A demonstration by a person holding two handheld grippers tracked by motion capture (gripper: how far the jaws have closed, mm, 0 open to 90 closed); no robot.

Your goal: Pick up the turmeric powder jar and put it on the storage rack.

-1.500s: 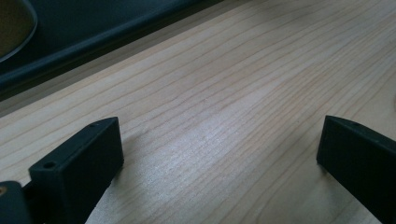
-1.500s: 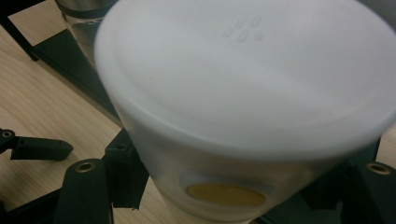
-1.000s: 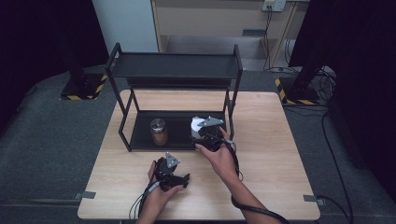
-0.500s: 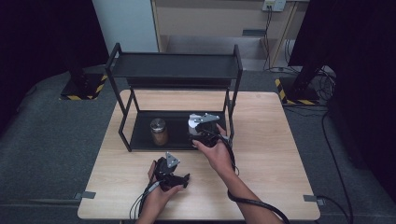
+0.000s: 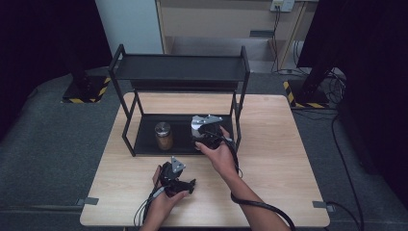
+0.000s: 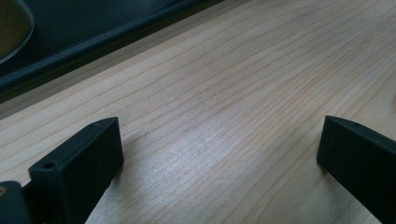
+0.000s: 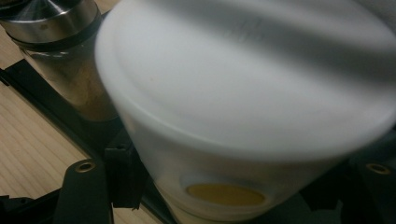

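Right claw (image 7: 224,186) — round white container (image 7: 243,93)

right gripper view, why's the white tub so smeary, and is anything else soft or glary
Right gripper view: the tub sits too close, so it blurs; the jar behind is sharper. Left gripper view: soft glare on the table. High view: dim surroundings, detail small.
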